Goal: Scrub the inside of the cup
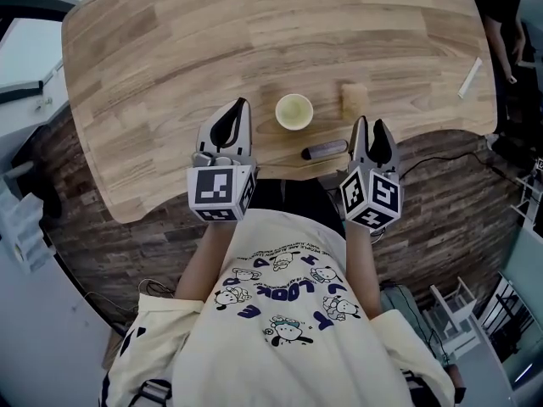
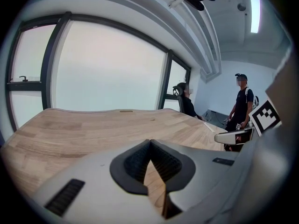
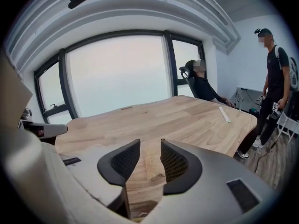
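Note:
A pale green cup [image 1: 294,111] stands upright near the table's front edge, between my two grippers. To its right lies a tan sponge [image 1: 354,97], which in the right gripper view shows as the sponge [image 3: 152,164] on the wood just beyond the jaws. My right gripper [image 1: 371,123] [image 3: 150,146] is open; the pads touch nothing. My left gripper [image 1: 243,103] [image 2: 149,142] is shut and empty, to the left of the cup. A dark cylindrical object [image 1: 326,150] lies at the table edge, between the cup and the right gripper.
The wooden table [image 1: 170,75] curves inward at the front where I stand. A white strip [image 1: 469,78] lies at its far right edge. One person stands [image 3: 275,78] and another sits [image 3: 205,85] beyond the table's right end, by large windows.

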Demonstrator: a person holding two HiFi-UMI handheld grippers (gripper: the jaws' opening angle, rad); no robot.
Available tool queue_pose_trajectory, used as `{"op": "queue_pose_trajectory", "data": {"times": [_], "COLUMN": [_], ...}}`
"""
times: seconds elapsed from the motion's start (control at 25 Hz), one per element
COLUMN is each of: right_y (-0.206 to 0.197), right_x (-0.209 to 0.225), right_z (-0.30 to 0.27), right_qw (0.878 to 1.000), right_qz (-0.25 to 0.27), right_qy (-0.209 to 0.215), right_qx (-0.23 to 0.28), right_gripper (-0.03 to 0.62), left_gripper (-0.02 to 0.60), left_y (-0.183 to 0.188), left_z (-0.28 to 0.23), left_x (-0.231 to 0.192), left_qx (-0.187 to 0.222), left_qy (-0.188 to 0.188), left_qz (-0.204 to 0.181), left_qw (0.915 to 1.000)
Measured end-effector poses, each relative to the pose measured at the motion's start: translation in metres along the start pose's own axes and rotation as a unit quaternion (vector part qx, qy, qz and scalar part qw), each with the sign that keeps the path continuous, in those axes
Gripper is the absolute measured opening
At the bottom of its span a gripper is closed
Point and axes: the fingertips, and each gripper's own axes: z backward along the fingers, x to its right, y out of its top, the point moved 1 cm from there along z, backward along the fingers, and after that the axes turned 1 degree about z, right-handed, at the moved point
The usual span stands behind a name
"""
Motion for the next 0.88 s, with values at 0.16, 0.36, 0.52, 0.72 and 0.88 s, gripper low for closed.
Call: {"op": "queue_pose_trajectory", "data": {"times": [0.16,0.36,0.52,0.72,0.88], "right_y": [-0.007,-0.021,-0.031,-0.045,-0.053], "right_x": [0.005,0.011,0.012,0.013,0.015], "right_z": [-0.006,-0.017,-0.023,-0.031,-0.037], "right_qw": [1.000,0.999,0.998,0.995,0.994], "right_qz": [0.000,-0.003,0.005,0.015,0.020], "right_qy": [0.010,0.020,0.025,0.038,0.040], "right_qx": [-0.018,-0.043,-0.061,-0.087,-0.102], "right_gripper": [0.129,0.155,0.163,0.170,0.241], "left_gripper": [0.026,0.026,0.026,0.026,0.026], "left_y": [-0.007,-0.015,-0.018,-0.022,-0.026], "left_z": [-0.004,-0.010,-0.012,-0.014,-0.014], "left_x": [0.004,0.008,0.008,0.010,0.010], "left_qx": [-0.012,-0.024,-0.031,-0.035,-0.039], "left_qy": [0.007,0.011,0.016,0.021,0.026], "left_qz": [0.003,0.004,0.003,0.004,0.007], "left_qw": [0.9999,0.9996,0.9994,0.9992,0.9989]}}
